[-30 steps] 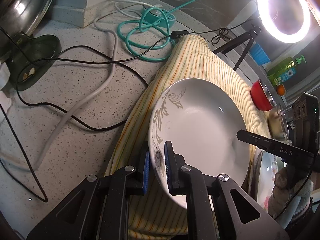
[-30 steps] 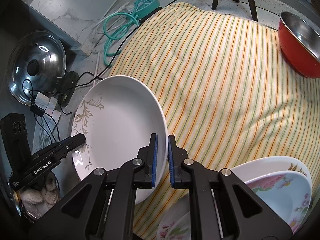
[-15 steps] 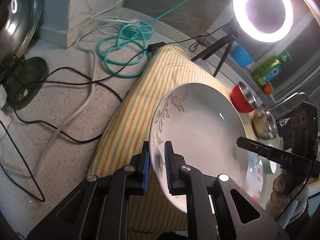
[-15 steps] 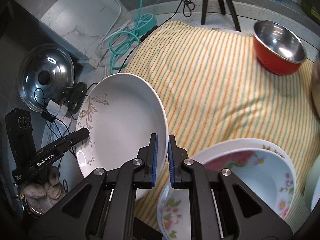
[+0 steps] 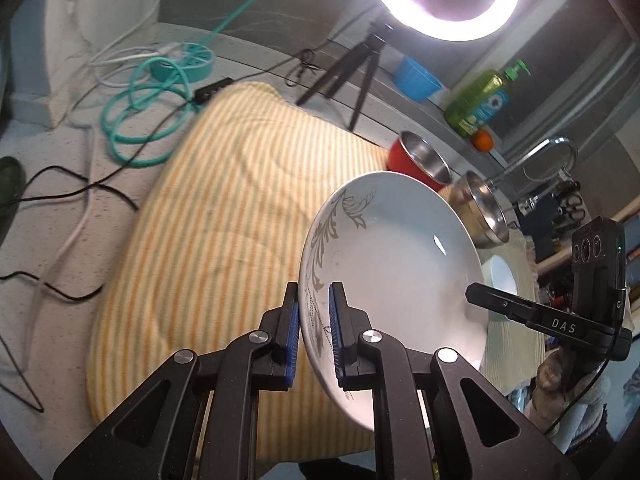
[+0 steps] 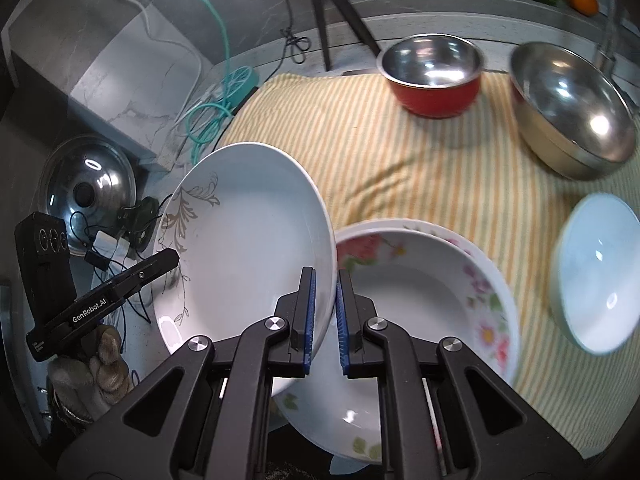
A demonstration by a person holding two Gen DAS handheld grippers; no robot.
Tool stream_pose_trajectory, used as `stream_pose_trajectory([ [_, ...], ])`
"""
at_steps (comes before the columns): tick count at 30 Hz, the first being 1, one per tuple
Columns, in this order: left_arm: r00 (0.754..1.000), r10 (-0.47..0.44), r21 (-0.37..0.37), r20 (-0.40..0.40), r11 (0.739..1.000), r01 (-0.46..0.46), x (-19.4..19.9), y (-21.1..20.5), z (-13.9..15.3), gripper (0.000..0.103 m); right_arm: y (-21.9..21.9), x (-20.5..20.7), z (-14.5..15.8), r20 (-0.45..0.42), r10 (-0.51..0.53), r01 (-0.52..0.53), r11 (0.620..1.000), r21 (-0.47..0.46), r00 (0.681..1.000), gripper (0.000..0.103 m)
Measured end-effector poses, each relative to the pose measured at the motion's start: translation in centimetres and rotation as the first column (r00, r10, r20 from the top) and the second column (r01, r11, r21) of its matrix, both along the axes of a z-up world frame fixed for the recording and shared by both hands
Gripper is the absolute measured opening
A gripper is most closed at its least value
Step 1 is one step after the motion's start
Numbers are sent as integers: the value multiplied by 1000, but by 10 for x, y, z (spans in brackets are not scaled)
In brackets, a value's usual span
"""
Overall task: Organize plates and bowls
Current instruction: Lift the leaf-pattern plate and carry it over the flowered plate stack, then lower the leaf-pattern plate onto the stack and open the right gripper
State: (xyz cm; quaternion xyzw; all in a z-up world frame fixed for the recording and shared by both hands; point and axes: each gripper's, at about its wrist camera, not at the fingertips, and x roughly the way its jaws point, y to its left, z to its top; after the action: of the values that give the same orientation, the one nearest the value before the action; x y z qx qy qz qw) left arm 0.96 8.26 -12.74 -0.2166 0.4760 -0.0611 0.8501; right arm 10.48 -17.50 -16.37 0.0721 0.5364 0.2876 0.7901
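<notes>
The near rim of the white plate [image 5: 392, 264] is hidden behind the gripper bodies in both views. The floral bowls [image 6: 424, 304] are blurred, and the lower one shows only as a rim edge beneath the upper one, so the count of stacked pieces cannot be confirmed. The pale bowl [image 6: 596, 268] is blurred at the frame edge of the right wrist view. The pot lid [image 6: 90, 184] on the counter is partly covered by black cables.

Containers: the red bowl [image 6: 434, 76] with a steel interior and the large steel bowl [image 6: 572, 108] both stand on the striped cloth [image 6: 400, 152] and show bare interiors. The upper floral bowl and the pale bowl also show bare interiors.

The white plate is deep, glossy, with a grey leaf scroll along one side of the rim. It is held tilted in the air above the striped cloth, its right edge over the left rim of the floral bowls.

Left gripper [image 5: 314, 328]: jaws closed almost fully, blue pads pressed on the decorated edge of the plate. Right gripper [image 6: 324, 308]: jaws closed almost fully, pads clamped on the opposite, plain edge. A gloved hand [image 6: 96, 368] carries the left gripper.
</notes>
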Motion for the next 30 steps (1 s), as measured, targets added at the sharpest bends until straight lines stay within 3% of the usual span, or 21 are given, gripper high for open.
stream_pose_trajectory([
  [14,982,-183,15,-49,983,184,3,-70,-14,12,-72,-19,-15,-40,-154,153,988,-23,987,10],
  [30,967,-237,58,-90,968,243,2,-98,-26,12,-91,-29,-35,-53,-183,179,981,-76,982,10],
])
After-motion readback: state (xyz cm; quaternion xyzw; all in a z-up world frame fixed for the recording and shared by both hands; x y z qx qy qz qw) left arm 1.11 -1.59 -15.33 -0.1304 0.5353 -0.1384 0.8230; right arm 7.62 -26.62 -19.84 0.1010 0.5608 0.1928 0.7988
